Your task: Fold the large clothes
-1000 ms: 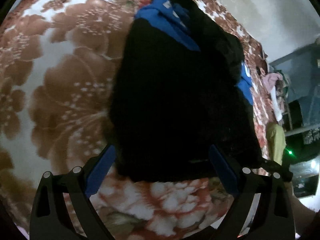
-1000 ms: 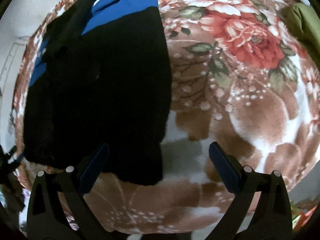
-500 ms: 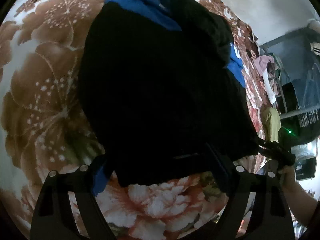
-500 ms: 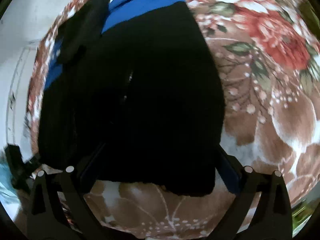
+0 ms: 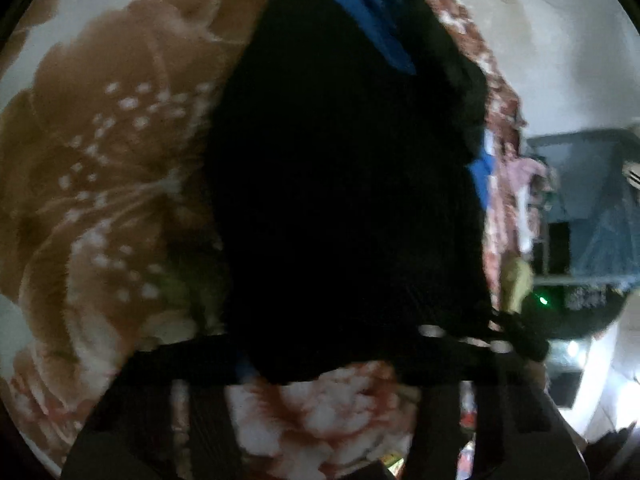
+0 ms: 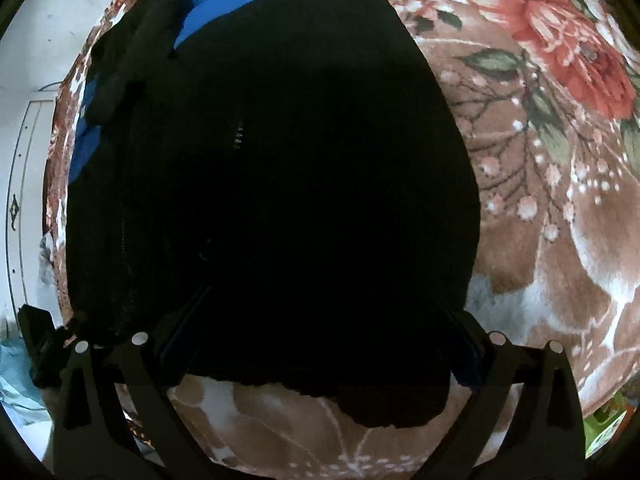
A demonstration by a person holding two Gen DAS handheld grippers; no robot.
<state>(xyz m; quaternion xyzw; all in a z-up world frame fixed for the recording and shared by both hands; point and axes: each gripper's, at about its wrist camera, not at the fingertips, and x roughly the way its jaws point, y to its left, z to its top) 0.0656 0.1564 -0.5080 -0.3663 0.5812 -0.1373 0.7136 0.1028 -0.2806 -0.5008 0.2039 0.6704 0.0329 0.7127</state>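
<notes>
A black garment with blue panels (image 5: pixel 344 184) lies on a floral blanket (image 5: pixel 100 152) of brown, white and red blooms. In the left wrist view it fills the centre of the frame, blue showing at the top centre and at the right edge. Its near hem sits low in the frame, just above a pale red flower.

The left gripper (image 5: pixel 320 360) is at that near hem, lower centre of the frame. Its jaws are closing with the hem between them. The picture is blurred and the fingers merge with the dark cloth, so whether the pads already press on the fabric cannot be told.

In the right wrist view the garment (image 6: pixel 272 184) covers the centre and left of the frame, blue at the top left, the blanket (image 6: pixel 560 160) bare to the right. The right gripper (image 6: pixel 320 352) stands at the bottom, jaws spread wide and beginning to close, one finger on each side of the hem. The fabric lies between them, not gripped.

A pale wall (image 5: pixel 540 32) fills the upper right of the left view.
</notes>
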